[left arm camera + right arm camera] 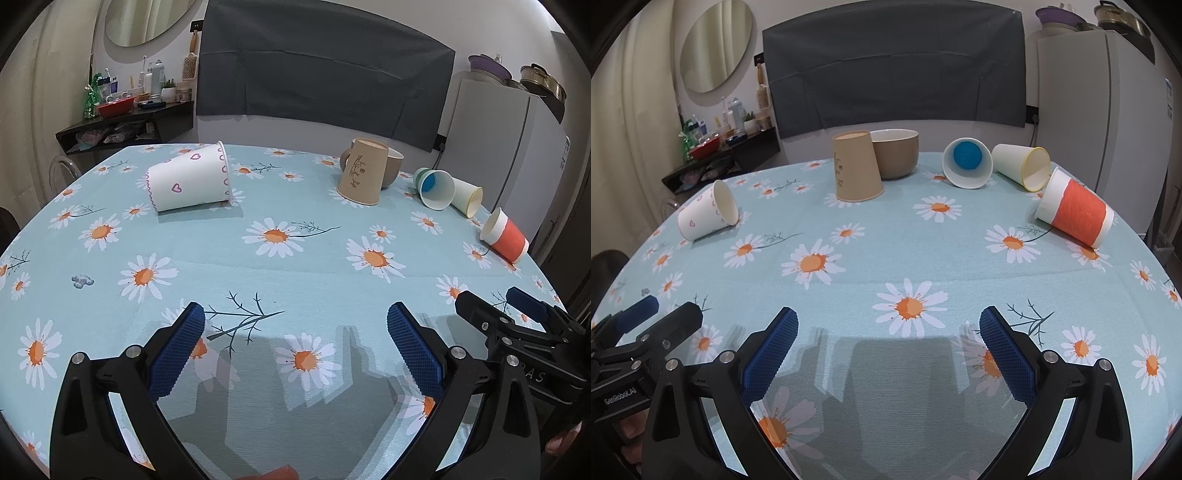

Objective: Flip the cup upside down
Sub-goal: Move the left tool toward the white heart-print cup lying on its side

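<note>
The left gripper (295, 347) and the right gripper (888, 349) hover low over the near part of the light blue daisy tablecloth (314, 266), both with fingers spread wide and holding nothing. The white paper cup with purple hearts (190, 177) lies on its side at the far left, well apart from both grippers.

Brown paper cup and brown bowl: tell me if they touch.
Cannot tell. In the right wrist view the brown paper cup overlaps the brown bowl behind it; neither view shows a gap or contact plainly.
</note>
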Motion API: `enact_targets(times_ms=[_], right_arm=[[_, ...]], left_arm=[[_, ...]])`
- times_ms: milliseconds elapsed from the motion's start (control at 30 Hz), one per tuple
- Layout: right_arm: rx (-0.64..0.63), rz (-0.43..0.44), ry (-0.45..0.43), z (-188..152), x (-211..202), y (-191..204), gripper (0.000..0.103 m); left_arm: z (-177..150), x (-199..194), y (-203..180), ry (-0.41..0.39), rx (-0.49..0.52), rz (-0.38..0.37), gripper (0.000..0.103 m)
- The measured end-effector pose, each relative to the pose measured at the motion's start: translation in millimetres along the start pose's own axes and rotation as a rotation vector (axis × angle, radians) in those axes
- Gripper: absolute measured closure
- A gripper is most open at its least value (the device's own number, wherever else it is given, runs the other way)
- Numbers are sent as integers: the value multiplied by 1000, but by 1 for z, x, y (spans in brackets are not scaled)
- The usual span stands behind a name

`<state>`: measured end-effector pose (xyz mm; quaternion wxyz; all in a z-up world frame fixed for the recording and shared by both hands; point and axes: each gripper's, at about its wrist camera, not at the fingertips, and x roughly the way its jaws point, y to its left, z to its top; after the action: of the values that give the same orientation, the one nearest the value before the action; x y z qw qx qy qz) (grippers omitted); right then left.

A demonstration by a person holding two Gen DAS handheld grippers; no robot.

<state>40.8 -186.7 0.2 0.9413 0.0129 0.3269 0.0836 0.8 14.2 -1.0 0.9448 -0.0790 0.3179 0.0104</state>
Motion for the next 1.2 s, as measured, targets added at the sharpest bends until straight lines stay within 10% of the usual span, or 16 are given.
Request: enact_targets(times_ms=[567, 1200], right_arm=[[-45, 61, 120, 24, 23, 25, 8], [-353, 237, 144, 98, 82, 143, 8]], left_arm=[[27, -3, 45, 16, -9, 69, 6], [89, 21, 160, 12, -70, 226, 6]])
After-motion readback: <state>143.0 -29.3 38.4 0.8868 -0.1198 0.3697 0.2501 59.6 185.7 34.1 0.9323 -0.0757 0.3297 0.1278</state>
